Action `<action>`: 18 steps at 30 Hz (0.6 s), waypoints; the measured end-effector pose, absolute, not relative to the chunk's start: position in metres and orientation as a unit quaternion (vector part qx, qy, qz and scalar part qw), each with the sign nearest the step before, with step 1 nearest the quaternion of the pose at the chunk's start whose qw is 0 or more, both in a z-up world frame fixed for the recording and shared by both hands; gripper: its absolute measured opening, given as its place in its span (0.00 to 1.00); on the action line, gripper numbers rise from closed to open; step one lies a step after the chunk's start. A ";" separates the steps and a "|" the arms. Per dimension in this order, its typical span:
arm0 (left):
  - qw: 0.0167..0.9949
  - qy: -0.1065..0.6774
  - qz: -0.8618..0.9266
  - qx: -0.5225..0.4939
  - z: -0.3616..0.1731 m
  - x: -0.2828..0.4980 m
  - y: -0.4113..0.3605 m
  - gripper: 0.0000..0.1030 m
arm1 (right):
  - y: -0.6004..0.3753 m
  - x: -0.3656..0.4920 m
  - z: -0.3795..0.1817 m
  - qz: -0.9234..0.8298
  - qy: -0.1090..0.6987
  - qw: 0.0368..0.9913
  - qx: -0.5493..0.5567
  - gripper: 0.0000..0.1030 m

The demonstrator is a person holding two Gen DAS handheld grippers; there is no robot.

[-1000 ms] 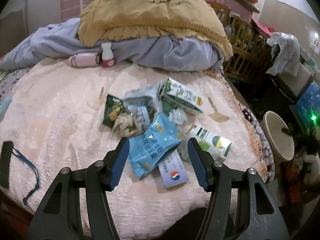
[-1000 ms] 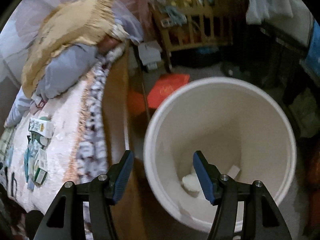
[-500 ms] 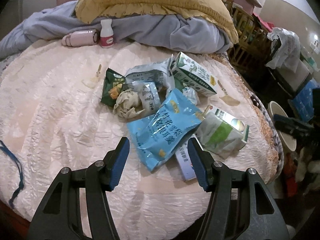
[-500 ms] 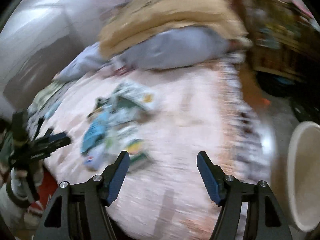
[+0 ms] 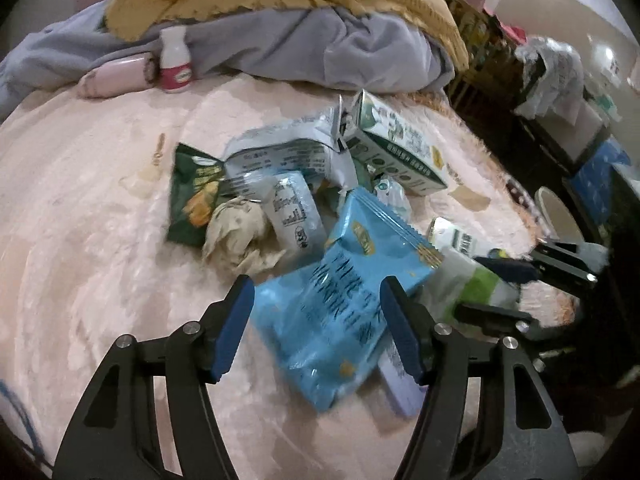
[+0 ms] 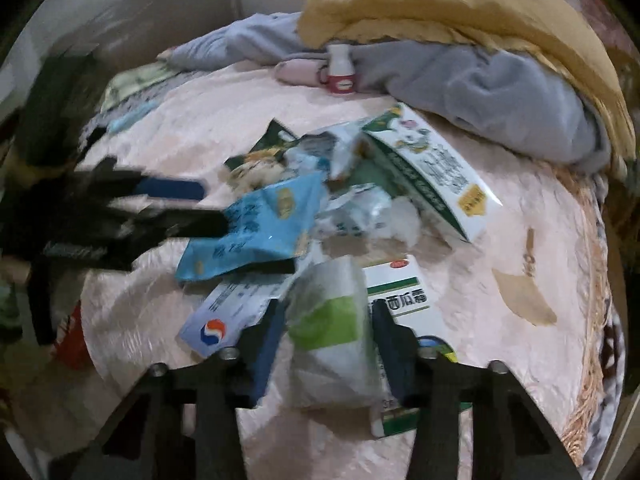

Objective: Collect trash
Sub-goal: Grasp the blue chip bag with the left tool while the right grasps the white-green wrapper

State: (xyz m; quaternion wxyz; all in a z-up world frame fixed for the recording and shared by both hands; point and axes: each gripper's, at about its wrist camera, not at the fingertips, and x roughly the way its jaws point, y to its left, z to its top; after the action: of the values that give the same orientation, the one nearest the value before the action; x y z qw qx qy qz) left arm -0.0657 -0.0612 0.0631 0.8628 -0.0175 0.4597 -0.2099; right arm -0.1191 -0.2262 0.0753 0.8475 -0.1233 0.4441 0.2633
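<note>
A heap of trash lies on the pink bedspread (image 5: 88,208). My left gripper (image 5: 318,320) hangs low over it, jaws opening, astride the blue snack bag (image 5: 344,292) with its pads off the bag. Behind the bag lie crumpled paper (image 5: 240,236), a green snack bag (image 5: 192,196), a silver pouch (image 5: 280,152) and a green-and-white carton (image 5: 396,148). My right gripper (image 6: 328,336) is closing on a white-and-green plastic pack (image 6: 332,320), and both pads touch its sides. The same gripper (image 5: 500,276) shows at the right of the left wrist view.
A white bin (image 5: 556,212) stands on the floor beyond the bed's right edge. A small white bottle (image 5: 174,60) and a pink bottle (image 5: 116,76) lean against grey and yellow bedding (image 5: 320,40). A white box (image 6: 400,296) and a flat logo box (image 6: 224,320) flank the pack.
My right gripper swung from over the bin to the bed and closed around the white-and-green pack. My left gripper sank closer to the blue bag.
</note>
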 end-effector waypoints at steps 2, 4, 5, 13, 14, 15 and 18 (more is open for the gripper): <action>0.856 0.468 -0.219 -0.007 0.055 -0.058 -0.069 0.62 | -0.225 -0.122 0.074 0.261 0.439 0.850 -0.130 0.25; 0.854 0.467 -0.228 -0.013 0.052 -0.055 -0.072 0.59 | -0.230 -0.124 0.078 0.263 0.436 0.853 -0.112 0.20; 0.851 0.469 -0.234 -0.018 0.052 -0.055 -0.073 0.44 | -0.234 -0.126 0.080 0.262 0.433 0.856 -0.104 0.19; 0.850 0.472 -0.233 -0.009 0.067 -0.073 -0.075 0.09 | -0.266 -0.150 0.105 0.253 0.413 0.874 -0.038 0.16; 0.852 0.470 -0.231 -0.009 0.071 -0.077 -0.075 0.08 | -0.269 -0.152 0.108 0.254 0.411 0.875 -0.028 0.16; 0.853 0.469 -0.228 -0.010 0.074 -0.080 -0.074 0.08 | -0.273 -0.154 0.111 0.254 0.408 0.877 -0.017 0.16; 0.857 0.462 -0.225 -0.023 0.087 -0.087 -0.074 0.07 | -0.285 -0.162 0.120 0.248 0.398 0.883 0.002 0.16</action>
State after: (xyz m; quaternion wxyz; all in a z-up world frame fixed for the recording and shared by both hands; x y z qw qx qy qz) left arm -0.0869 -0.0737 0.0871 0.8573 -0.0226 0.4624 -0.2253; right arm -0.1622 -0.2853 0.1202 0.8833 0.0020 0.3979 0.2479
